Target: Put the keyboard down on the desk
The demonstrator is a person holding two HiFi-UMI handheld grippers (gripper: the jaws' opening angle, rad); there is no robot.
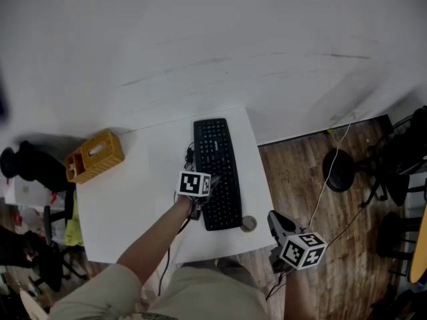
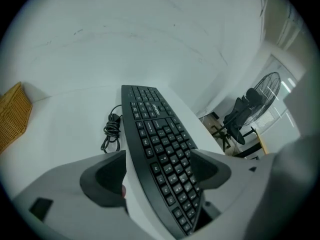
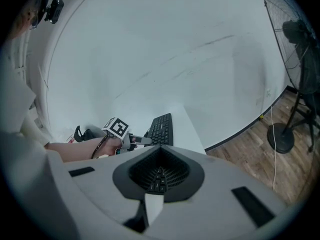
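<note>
A black keyboard [image 1: 217, 172] lies flat on the white desk [image 1: 147, 185], running away from me along its right side. My left gripper [image 1: 197, 211] is at the keyboard's near left edge. In the left gripper view its jaws stand wide apart on either side of the keyboard [image 2: 157, 144], and a strip of desk shows between the left pad [image 2: 102, 181] and the keys, so it is open. My right gripper [image 1: 275, 220] hangs off the desk's right front corner over the wooden floor. It is shut and holds nothing [image 3: 159, 176]. The keyboard [image 3: 161, 129] and the left hand show beyond it.
The keyboard's coiled cable [image 1: 189, 157] lies left of it on the desk [image 2: 112, 129]. A woven yellow basket [image 1: 95, 155] stands at the desk's far left corner. A small round grey thing [image 1: 248, 224] sits by the keyboard's near end. A floor fan [image 1: 340, 172] and chairs [image 1: 400, 159] stand to the right.
</note>
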